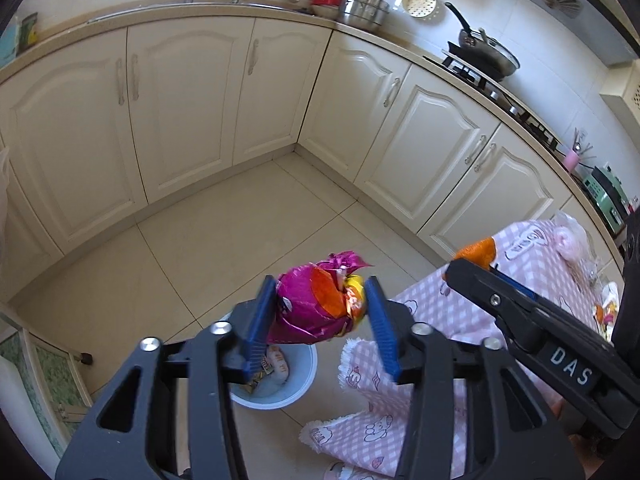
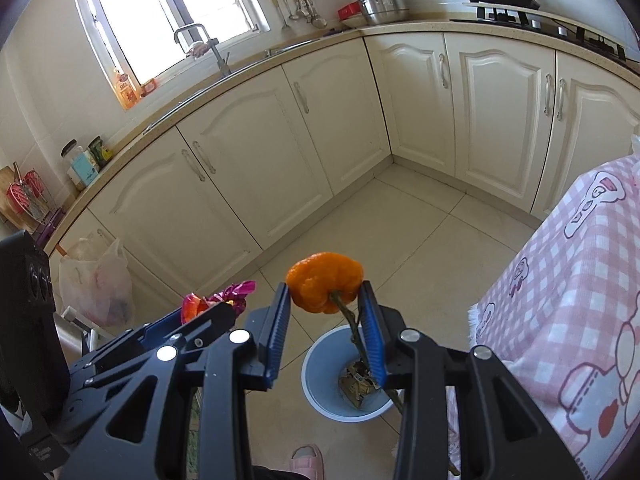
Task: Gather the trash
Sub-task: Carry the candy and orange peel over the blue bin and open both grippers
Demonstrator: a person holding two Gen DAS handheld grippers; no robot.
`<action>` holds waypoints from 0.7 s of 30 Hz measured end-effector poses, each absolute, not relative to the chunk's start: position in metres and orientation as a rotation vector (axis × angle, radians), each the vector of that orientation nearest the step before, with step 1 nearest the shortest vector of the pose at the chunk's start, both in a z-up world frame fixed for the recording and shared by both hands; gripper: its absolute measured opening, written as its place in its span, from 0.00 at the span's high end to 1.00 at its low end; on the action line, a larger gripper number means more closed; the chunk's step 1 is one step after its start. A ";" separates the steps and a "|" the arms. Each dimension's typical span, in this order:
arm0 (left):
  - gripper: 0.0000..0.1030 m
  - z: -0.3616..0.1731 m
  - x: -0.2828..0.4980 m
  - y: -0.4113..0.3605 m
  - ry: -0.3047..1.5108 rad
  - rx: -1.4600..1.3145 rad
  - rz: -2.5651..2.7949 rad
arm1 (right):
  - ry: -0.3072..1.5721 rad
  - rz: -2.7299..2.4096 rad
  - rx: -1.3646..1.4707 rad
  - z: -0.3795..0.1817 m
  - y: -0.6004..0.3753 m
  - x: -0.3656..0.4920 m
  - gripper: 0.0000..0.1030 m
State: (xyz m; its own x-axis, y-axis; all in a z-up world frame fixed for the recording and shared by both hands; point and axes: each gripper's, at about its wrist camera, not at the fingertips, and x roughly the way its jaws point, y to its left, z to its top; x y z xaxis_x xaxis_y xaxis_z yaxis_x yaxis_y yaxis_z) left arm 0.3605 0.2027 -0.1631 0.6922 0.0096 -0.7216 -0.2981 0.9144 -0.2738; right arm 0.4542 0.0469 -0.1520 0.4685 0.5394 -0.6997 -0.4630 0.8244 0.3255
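My left gripper (image 1: pixel 320 300) is shut on a crumpled magenta and orange foil wrapper (image 1: pixel 316 304), held in the air above a pale blue bin (image 1: pixel 296 392) on the floor. My right gripper (image 2: pixel 324 300) is shut on an orange peel with a stem (image 2: pixel 324 286), held above the same bin (image 2: pixel 320 360). The bin holds some wrappers. In the left wrist view the right gripper (image 1: pixel 452 270) reaches in from the right with the orange peel (image 1: pixel 478 252). In the right wrist view the left gripper (image 2: pixel 216 306) and its wrapper (image 2: pixel 224 298) sit at the lower left.
A table with a pink checked cloth (image 1: pixel 532 264) stands at the right, also in the right wrist view (image 2: pixel 580 280). Cream cabinets (image 1: pixel 180 100) line the tiled floor. A plastic bag (image 2: pixel 96 284) hangs at the left. A pink slipper (image 2: pixel 306 460) is below.
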 end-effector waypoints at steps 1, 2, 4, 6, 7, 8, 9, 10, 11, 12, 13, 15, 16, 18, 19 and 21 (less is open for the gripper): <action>0.45 -0.164 0.362 0.204 0.790 -0.394 0.180 | 0.895 0.613 0.095 -0.154 0.047 0.456 0.67; 0.41 -0.165 0.362 0.204 0.789 -0.396 0.182 | 0.897 0.611 0.097 -0.156 0.046 0.456 0.67; 0.41 -0.168 0.363 0.206 0.791 -0.396 0.189 | 0.905 0.607 0.098 -0.160 0.047 0.459 0.67; 0.41 -0.171 0.363 0.207 0.796 -0.395 0.199 | 0.913 0.606 0.098 -0.163 0.049 0.461 0.67; 0.41 -0.173 0.363 0.209 0.799 -0.398 0.205 | 0.919 0.608 0.096 -0.165 0.050 0.461 0.67; 0.41 -0.174 0.362 0.210 0.801 -0.402 0.207 | 0.924 0.609 0.094 -0.167 0.052 0.461 0.67; 0.41 -0.175 0.362 0.211 0.802 -0.404 0.208 | 0.928 0.610 0.092 -0.169 0.052 0.462 0.67; 0.41 -0.176 0.361 0.213 0.803 -0.406 0.213 | 0.932 0.611 0.090 -0.170 0.054 0.462 0.67; 0.41 -0.177 0.360 0.213 0.804 -0.408 0.216 | 0.938 0.615 0.088 -0.172 0.056 0.461 0.67; 0.41 -0.178 0.359 0.215 0.806 -0.411 0.221 | 0.941 0.617 0.087 -0.173 0.057 0.462 0.67; 0.41 -0.179 0.358 0.217 0.807 -0.414 0.223 | 0.944 0.618 0.085 -0.174 0.059 0.462 0.67; 0.41 -0.180 0.356 0.219 0.807 -0.416 0.233 | 0.947 0.623 0.082 -0.175 0.063 0.462 0.67; 0.41 -0.181 0.355 0.221 0.808 -0.415 0.238 | 0.948 0.625 0.079 -0.176 0.065 0.461 0.67; 0.41 -0.181 0.352 0.224 0.806 -0.421 0.242 | 0.949 0.631 0.075 -0.176 0.070 0.461 0.67; 0.41 -0.182 0.351 0.226 0.806 -0.423 0.244 | 0.949 0.634 0.074 -0.176 0.073 0.461 0.67; 0.41 -0.183 0.349 0.231 0.806 -0.431 0.256 | 0.950 0.640 0.072 -0.176 0.079 0.461 0.66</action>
